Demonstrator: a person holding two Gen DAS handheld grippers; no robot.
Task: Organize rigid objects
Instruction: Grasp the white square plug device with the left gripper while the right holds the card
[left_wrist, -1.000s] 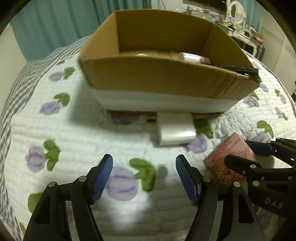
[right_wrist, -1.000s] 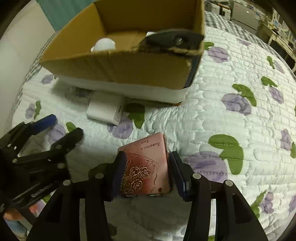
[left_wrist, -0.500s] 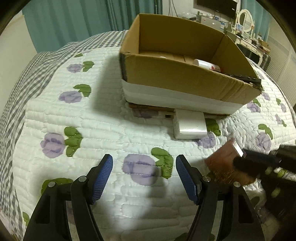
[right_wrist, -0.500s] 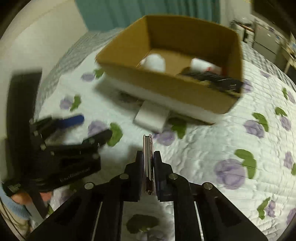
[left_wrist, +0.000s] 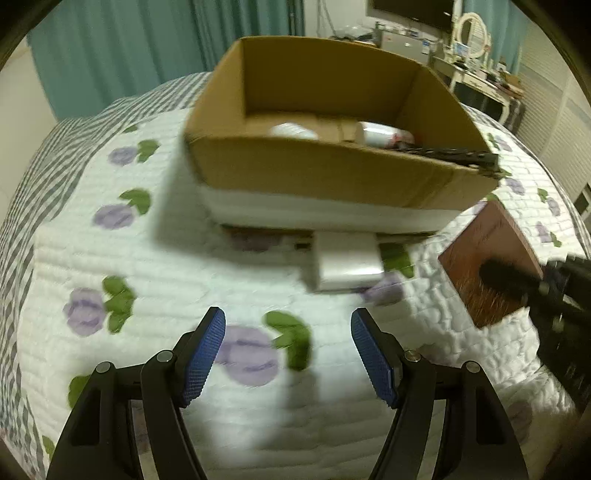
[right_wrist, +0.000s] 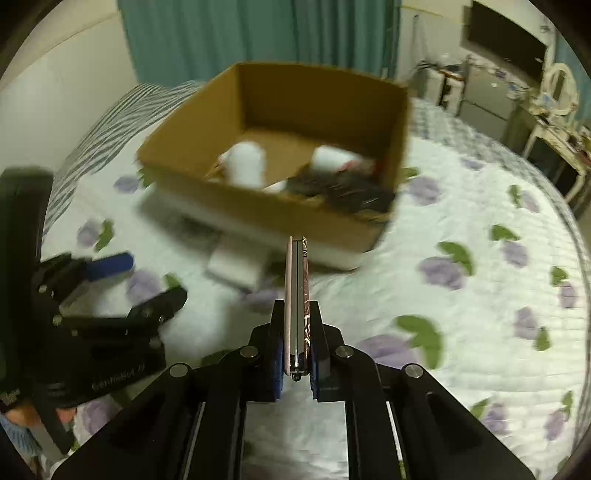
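Edge-on, a thin flat phone (right_wrist: 296, 295) in a pink rose-patterned case stands clamped between the black fingers of the right gripper (right_wrist: 296, 350), lifted clear of the quilted bed cover (right_wrist: 461, 332). Beyond it sits an open cardboard box (right_wrist: 258, 206) on a white foam slab, with blurred white cylinders and a dark object inside. A white rectangular block (left_wrist: 347, 260) lies against the slab. Nothing is between the left gripper (left_wrist: 288, 354)'s blue ribbed fingers, which are spread wide.
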